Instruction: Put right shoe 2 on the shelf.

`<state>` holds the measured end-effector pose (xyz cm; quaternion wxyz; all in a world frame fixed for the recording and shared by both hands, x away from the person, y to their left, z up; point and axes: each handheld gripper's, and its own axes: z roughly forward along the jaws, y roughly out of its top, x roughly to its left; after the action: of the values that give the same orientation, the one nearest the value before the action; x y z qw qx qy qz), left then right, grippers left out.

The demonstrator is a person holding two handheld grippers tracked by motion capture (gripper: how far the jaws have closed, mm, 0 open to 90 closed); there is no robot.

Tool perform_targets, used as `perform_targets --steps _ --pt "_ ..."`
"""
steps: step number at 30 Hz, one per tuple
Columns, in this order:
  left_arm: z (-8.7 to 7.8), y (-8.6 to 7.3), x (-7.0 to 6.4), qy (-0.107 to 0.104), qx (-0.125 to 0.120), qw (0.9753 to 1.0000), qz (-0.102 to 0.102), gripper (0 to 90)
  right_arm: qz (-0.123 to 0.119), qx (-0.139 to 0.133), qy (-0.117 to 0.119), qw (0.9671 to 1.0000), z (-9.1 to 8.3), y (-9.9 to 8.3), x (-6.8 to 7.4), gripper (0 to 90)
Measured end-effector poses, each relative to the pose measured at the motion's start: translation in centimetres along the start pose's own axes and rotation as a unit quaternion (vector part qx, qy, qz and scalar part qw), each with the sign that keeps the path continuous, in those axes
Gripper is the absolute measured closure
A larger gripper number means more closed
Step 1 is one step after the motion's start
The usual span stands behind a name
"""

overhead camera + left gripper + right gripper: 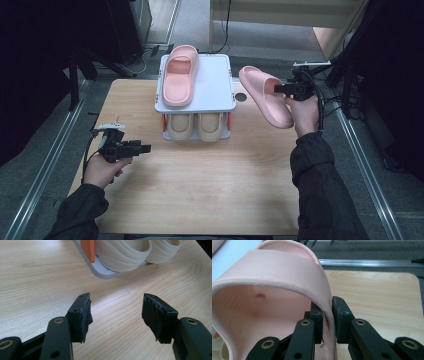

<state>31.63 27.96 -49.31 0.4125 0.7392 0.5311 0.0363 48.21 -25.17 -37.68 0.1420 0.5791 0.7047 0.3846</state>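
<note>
The pink slide (265, 97) is up off the table (210, 200), held just right of the rack (196, 102). The right gripper (286, 90) has its jaws pinched on the side of the strap; in the right gripper view one jaw sits inside the strap and the other outside, with the slide (274, 290) tilted on its edge. Its twin, the other pink slide (180, 75), lies flat on the left half of the rack's white top shelf. Two beige slides (199, 126) sit side by side on the lower shelf. The left gripper (145, 148) hovers over the table's near left, well apart from the rack, jaws spread wide with nothing between them, pointing toward the beige slides (125, 252).
</note>
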Motion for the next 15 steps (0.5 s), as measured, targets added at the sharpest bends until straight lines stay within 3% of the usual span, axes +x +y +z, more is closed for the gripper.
perform_targets --steps 6,15 --pt "0.0 0.1 -0.1 -0.002 0.002 1.0000 0.004 40.5 0.003 -0.016 0.020 0.9997 -0.5 1.8 1.9 80.0" --pt "0.2 0.3 -0.2 -0.005 0.003 1.0000 0.007 40.5 0.001 -0.021 0.013 0.9997 0.0 4.5 5.4 79.7"
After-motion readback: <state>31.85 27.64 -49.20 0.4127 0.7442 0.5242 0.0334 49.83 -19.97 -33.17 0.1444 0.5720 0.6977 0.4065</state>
